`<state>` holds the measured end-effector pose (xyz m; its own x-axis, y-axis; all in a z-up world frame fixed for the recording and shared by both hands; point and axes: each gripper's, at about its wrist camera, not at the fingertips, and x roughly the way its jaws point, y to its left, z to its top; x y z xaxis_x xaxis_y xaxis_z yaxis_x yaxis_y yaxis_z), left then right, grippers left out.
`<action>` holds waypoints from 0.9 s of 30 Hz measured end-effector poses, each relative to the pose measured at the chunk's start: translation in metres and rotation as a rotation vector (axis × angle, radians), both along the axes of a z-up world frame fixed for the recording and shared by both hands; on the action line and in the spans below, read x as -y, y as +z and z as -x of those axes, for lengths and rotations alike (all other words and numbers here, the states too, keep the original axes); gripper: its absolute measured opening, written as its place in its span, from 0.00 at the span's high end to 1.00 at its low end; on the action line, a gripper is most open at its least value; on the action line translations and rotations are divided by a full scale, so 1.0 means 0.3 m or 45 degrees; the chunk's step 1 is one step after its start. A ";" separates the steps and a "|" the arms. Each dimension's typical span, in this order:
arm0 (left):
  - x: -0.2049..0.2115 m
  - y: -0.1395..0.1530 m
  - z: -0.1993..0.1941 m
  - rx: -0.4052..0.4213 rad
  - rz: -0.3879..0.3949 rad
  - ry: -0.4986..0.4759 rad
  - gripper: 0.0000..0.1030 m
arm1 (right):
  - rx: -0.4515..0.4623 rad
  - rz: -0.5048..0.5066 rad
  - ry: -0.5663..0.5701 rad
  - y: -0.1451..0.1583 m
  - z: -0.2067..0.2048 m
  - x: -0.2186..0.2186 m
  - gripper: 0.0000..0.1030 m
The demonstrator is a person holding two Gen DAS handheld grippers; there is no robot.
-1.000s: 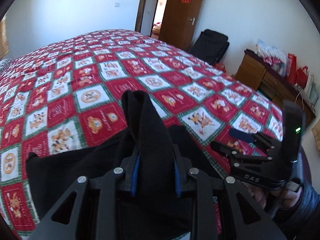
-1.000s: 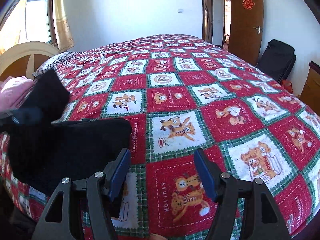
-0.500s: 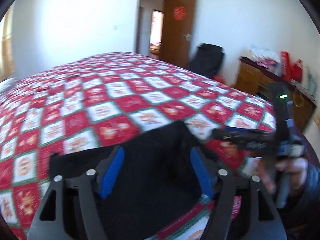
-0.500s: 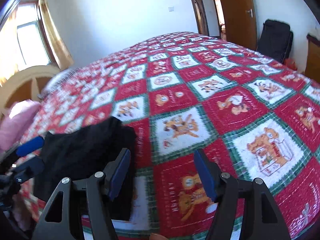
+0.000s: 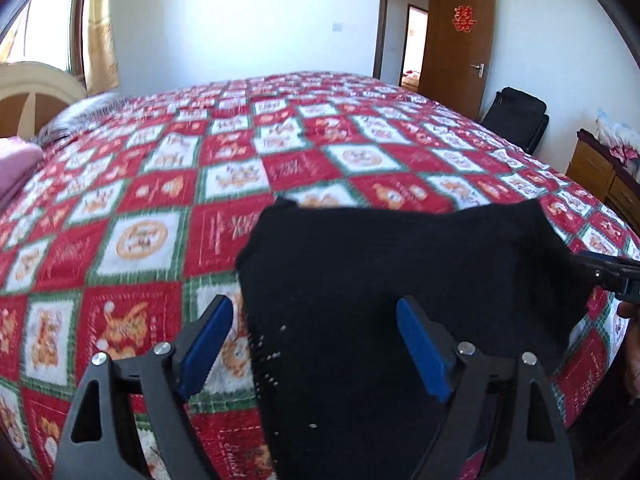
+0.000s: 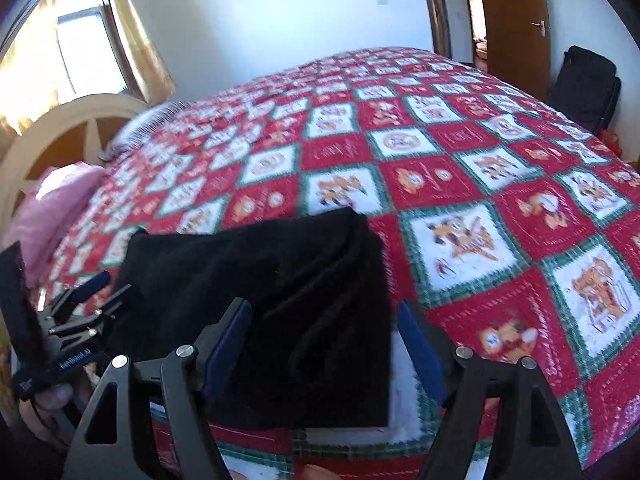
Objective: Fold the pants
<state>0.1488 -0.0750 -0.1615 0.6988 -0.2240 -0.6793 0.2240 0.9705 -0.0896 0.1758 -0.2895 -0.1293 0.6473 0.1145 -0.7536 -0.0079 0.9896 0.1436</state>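
Nearest the pants (image 5: 400, 280), the left gripper (image 5: 312, 344) hangs over their left edge with its jaws opening and nothing pinched, black cloth lying loose beneath and between the blue pads. The right gripper (image 6: 324, 344) stands over their right edge, its jaws opening too and released, the cloth under them untouched as far as the blur lets me judge. The pants lie as a squarish black bundle on the near edge of the bed (image 6: 500, 152), several layers stacked, with ridges of folded cloth along the right side. They look soft, light and limp, likely to sag and slide apart if lifted by one layer, so I would pinch through all layers at a corner or along the folded edge. Beside the pants, white lettering on the left gripper's body is too smeared to read. Beyond the pants, the quilt's patches carry illegible script, and a red paper character (image 5: 464, 19) hangs on the far door (image 5: 456, 48).
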 end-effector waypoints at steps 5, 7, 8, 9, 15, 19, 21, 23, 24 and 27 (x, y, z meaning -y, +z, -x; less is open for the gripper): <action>-0.035 -0.017 0.001 -0.029 0.059 0.047 0.05 | -0.094 0.064 -0.107 -0.036 0.008 0.118 0.26; -0.028 -0.011 0.007 -0.020 0.046 0.050 0.05 | -0.084 0.069 -0.173 -0.027 0.012 0.155 0.26; -0.023 -0.008 0.008 -0.010 0.034 0.049 0.05 | -0.053 0.053 -0.176 -0.012 0.018 0.159 0.26; -0.016 -0.004 0.011 0.002 0.016 0.050 0.05 | -0.003 0.032 -0.168 0.014 0.032 0.151 0.26; -0.002 -0.006 0.007 0.004 -0.023 0.044 0.05 | 0.248 0.056 0.203 0.100 0.122 -0.086 0.26; -0.009 -0.008 0.004 -0.005 -0.015 0.046 0.03 | 0.164 0.080 0.355 0.028 0.108 -0.176 0.26; -0.011 -0.009 0.004 -0.010 -0.006 0.046 0.03 | 0.102 0.127 0.300 -0.011 0.083 -0.153 0.26; -0.010 -0.012 0.003 -0.018 0.001 0.047 0.03 | 0.038 0.112 0.222 -0.039 0.053 -0.101 0.26; -0.010 -0.012 0.003 -0.019 0.004 0.047 0.03 | -0.007 0.111 0.176 -0.056 0.034 -0.070 0.26; -0.008 -0.010 0.004 -0.026 0.009 0.035 0.03 | -0.125 -0.013 0.141 -0.115 -0.002 0.008 0.26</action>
<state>0.1477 -0.0727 -0.1643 0.6907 -0.2098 -0.6921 0.1957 0.9755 -0.1005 0.1762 -0.2917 -0.1638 0.5538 0.1889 -0.8109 -0.1021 0.9820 0.1591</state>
